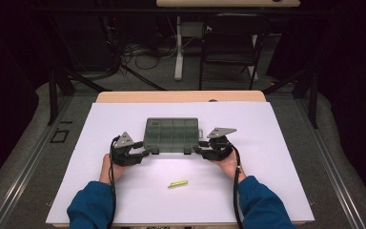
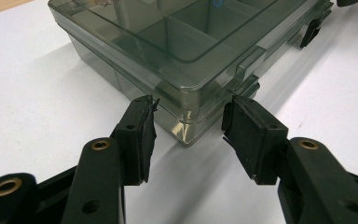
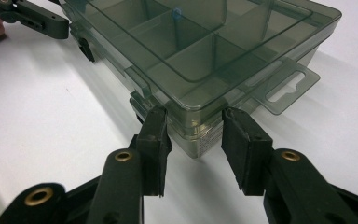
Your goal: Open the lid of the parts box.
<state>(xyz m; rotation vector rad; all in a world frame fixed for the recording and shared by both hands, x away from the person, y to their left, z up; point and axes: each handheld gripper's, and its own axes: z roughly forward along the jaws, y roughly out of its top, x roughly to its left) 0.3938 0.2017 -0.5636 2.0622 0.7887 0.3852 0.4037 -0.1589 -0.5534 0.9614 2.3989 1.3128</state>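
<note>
A smoky grey see-through organiser box (image 1: 171,135) with its lid down lies flat in the middle of the white board (image 1: 267,157); its compartments look empty. My left gripper (image 1: 145,152) is at the box's near left corner. In the left gripper view, that corner of the box (image 2: 168,46) sits between the pads (image 2: 142,126) of my left gripper (image 2: 189,116), which touch its two walls. My right gripper (image 1: 199,150) holds the near right corner the same way. There my right gripper (image 3: 193,123) is closed on the corner of the box (image 3: 205,46).
A small yellow-green stick (image 1: 177,183) lies on the board nearer the person, between the forearms. Black latches (image 2: 311,30) sit on the box's front edge, and a hang tab (image 3: 289,86) juts from its right end. Past the wooden table edge (image 1: 181,97) stands a chair (image 1: 231,40).
</note>
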